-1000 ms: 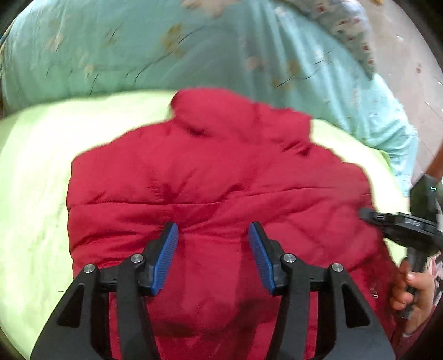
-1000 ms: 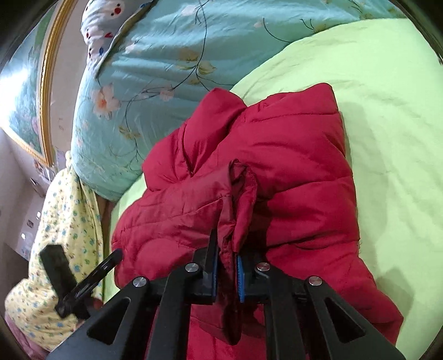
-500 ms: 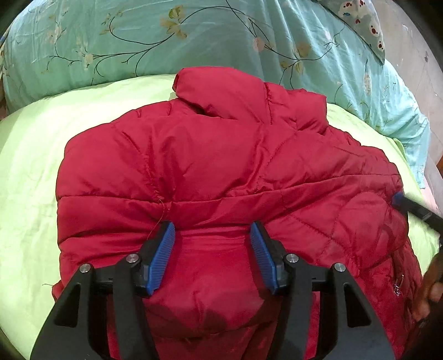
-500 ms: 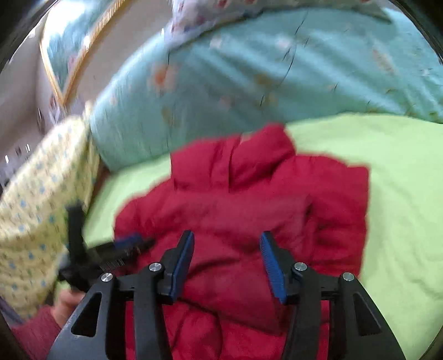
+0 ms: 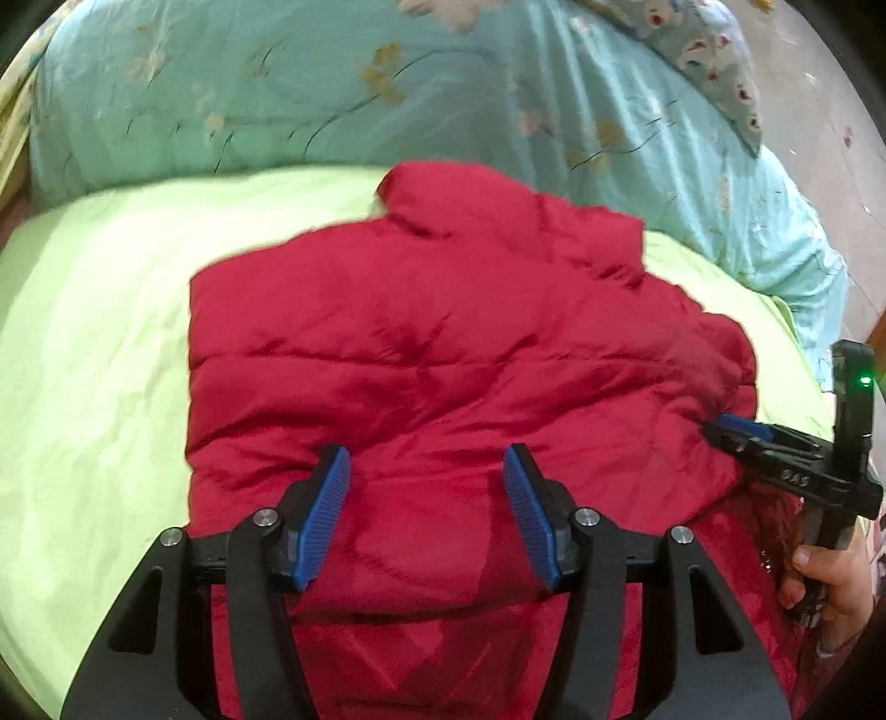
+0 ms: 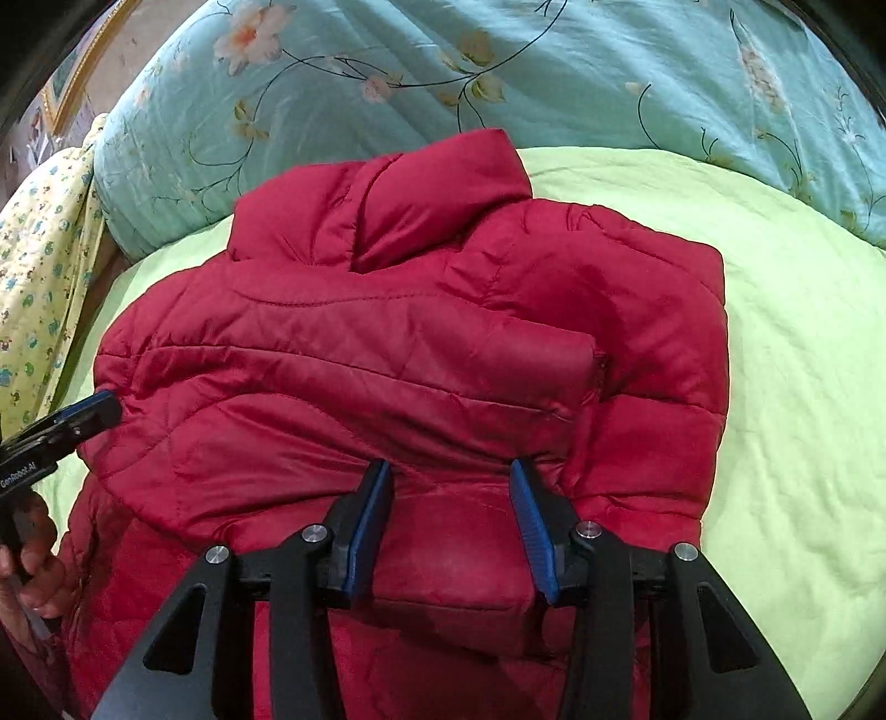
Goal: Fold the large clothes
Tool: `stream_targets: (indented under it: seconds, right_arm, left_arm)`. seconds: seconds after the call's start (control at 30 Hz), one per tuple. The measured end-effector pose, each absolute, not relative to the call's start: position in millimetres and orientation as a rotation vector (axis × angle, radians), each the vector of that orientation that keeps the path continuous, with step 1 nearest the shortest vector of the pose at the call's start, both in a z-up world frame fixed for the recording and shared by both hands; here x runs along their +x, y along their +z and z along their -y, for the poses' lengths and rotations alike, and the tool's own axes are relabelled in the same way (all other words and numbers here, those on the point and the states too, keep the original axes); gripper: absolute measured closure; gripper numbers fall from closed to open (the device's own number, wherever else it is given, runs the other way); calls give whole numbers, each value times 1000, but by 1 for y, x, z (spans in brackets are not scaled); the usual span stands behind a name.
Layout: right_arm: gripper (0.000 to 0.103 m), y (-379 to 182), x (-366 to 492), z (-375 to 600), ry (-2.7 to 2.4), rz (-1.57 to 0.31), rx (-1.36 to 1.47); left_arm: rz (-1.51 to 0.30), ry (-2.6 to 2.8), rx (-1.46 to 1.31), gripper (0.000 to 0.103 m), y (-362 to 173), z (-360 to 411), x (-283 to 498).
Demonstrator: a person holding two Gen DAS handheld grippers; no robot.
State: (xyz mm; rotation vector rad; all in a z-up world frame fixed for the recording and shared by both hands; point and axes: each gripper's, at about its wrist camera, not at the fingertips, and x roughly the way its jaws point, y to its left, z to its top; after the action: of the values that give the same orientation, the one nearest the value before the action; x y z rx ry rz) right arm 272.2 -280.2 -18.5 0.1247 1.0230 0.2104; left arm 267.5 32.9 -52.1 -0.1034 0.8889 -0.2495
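Note:
A red puffer jacket (image 5: 443, 343) lies on the light green bed sheet (image 5: 83, 360), collar toward the far side. In the right wrist view a sleeve (image 6: 526, 343) lies folded across the jacket (image 6: 332, 376). My left gripper (image 5: 425, 451) hovers open over the jacket's near part, nothing pinched. My right gripper (image 6: 449, 466) has its jaws closing, with a puffed fold of jacket lying between them and the pads apart from it. Each gripper also shows in the other's view: right gripper (image 5: 742, 437) at the jacket's right edge, left gripper (image 6: 83, 415) at its left edge.
A teal floral quilt (image 6: 498, 66) is bunched along the far side of the bed. A yellow patterned cloth (image 6: 39, 266) hangs at the left. A patterned pillow (image 5: 709, 50) and floor show at the far right. Hands (image 5: 825, 570) hold the gripper handles.
My right gripper let go of the jacket fold it pinched a second ago, opened and rolled level. The sleeve now lies flat across the jacket. The left gripper shifted a little.

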Motion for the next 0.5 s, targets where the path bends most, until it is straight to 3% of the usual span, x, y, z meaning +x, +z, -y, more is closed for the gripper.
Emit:
stream_targets:
  seconds: [0.5]
  right_arm:
    - [58, -21, 272, 279, 185, -1025, 94]
  left_arm:
    - [-915, -244, -62, 46, -69, -26, 274]
